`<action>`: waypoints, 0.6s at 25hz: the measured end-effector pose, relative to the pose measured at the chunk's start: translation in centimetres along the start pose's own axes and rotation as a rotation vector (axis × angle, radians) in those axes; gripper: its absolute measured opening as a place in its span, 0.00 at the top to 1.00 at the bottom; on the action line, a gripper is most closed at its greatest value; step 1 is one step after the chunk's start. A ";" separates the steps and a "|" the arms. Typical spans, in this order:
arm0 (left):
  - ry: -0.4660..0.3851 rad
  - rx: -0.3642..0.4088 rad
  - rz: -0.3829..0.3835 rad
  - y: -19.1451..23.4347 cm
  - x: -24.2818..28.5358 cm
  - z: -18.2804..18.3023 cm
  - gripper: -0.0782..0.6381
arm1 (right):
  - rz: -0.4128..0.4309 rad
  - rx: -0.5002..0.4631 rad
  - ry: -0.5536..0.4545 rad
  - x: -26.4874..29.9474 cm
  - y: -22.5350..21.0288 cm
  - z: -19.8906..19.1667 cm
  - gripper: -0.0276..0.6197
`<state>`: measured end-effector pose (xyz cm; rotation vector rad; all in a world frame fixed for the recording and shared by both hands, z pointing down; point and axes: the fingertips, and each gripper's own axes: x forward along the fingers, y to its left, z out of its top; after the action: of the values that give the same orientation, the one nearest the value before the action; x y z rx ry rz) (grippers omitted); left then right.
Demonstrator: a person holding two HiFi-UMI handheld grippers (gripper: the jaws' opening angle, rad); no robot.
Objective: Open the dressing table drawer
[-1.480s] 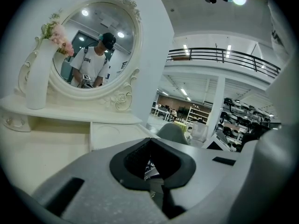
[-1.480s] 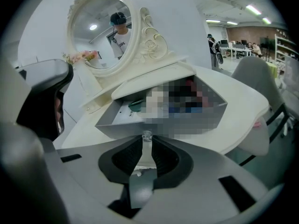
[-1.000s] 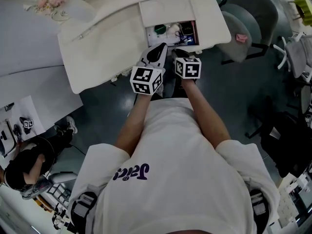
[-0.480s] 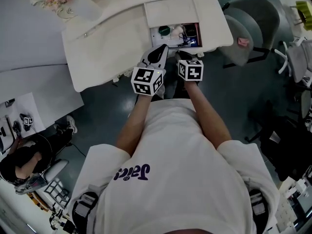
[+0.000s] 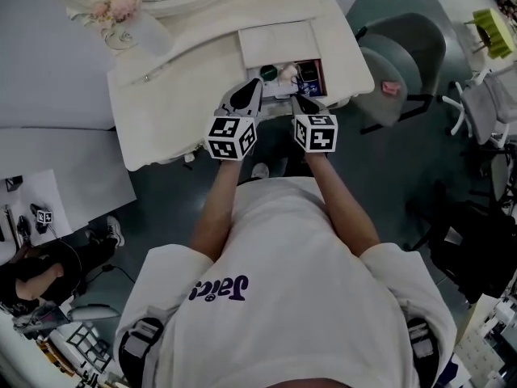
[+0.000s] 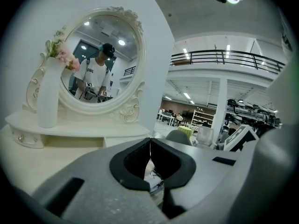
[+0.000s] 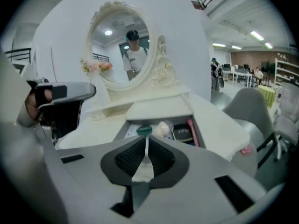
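Note:
The white dressing table (image 5: 186,87) has its drawer (image 5: 317,68) pulled out, with small items inside. In the right gripper view the drawer (image 7: 189,135) shows a green-capped item (image 7: 144,130) and dark boxes. My left gripper (image 5: 247,93) hovers over the table's front edge just left of the drawer, jaws together and empty. My right gripper (image 5: 304,103) hangs over the drawer's front; its jaws are closing to a thin slit with nothing between them. The left gripper (image 6: 150,142) faces the oval mirror (image 6: 100,64). The right gripper (image 7: 146,143) looks down into the drawer.
A white vase with pink flowers (image 5: 129,18) stands at the table's back left, below the mirror. A grey chair (image 5: 404,55) sits right of the table, holding a small pink thing (image 5: 390,87). White desks (image 5: 56,148) lie to the left.
Both grippers have lifted and moved a little farther over the table's front edge. The drawer stands open as before.

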<state>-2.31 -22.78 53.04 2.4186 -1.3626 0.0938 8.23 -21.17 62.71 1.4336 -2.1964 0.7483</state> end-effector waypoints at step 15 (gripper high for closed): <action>-0.217 0.182 -0.055 -4.5 -3.7 12.4 0.87 | -0.034 -0.158 -0.523 -12.0 4.9 17.8 0.94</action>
<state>-1.92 -21.87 39.38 2.6815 -1.4332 -0.0639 7.49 -22.48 40.74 1.7230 -2.5264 0.1862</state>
